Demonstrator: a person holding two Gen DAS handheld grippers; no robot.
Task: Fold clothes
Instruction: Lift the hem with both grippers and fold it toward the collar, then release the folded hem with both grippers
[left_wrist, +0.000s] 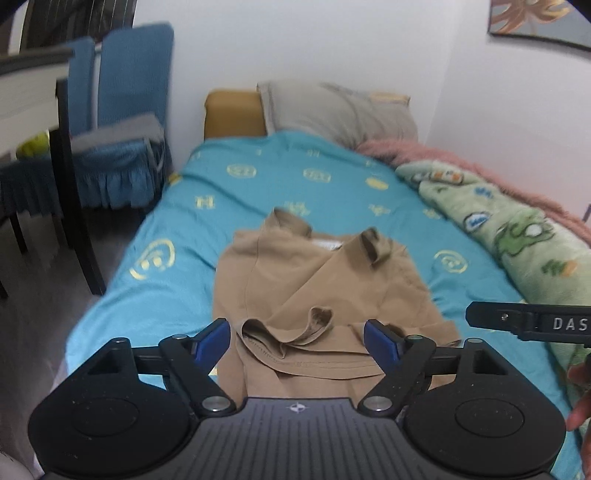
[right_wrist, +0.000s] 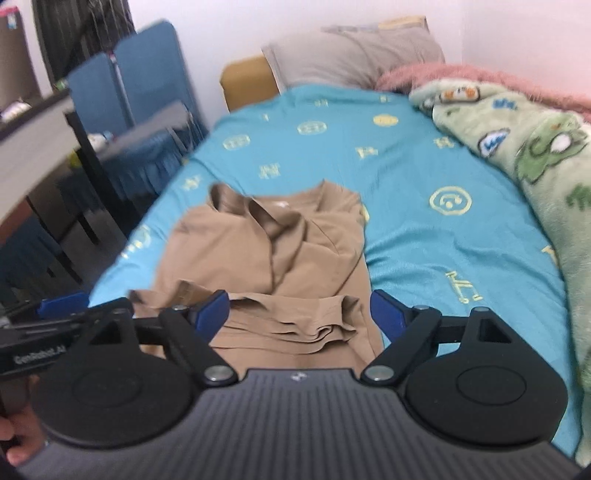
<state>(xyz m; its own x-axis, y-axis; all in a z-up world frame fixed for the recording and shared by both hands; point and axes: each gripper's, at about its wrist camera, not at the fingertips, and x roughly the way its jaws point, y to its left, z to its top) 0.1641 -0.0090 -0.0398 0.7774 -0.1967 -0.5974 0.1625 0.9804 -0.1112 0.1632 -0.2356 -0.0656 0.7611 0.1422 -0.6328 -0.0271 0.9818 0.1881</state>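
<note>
A tan shirt (left_wrist: 314, 280) lies crumpled on the teal bedsheet (left_wrist: 177, 221), collar end away from me. Its near hem is bunched in folds. My left gripper (left_wrist: 297, 343) is open, its blue pads either side of the bunched hem, holding nothing. In the right wrist view the same shirt (right_wrist: 273, 251) lies left of centre on the sheet (right_wrist: 424, 240). My right gripper (right_wrist: 299, 317) is open over the shirt's layered near edge, holding nothing. The right gripper's side shows at the left view's right edge (left_wrist: 532, 321), and the left gripper at the right view's left edge (right_wrist: 55, 317).
A green printed blanket (left_wrist: 517, 229) and a pink fuzzy blanket (left_wrist: 461, 158) run along the bed's right side by the wall. A grey pillow (left_wrist: 332, 107) lies at the head. Blue-covered chairs (left_wrist: 125, 122) and a dark table stand left of the bed.
</note>
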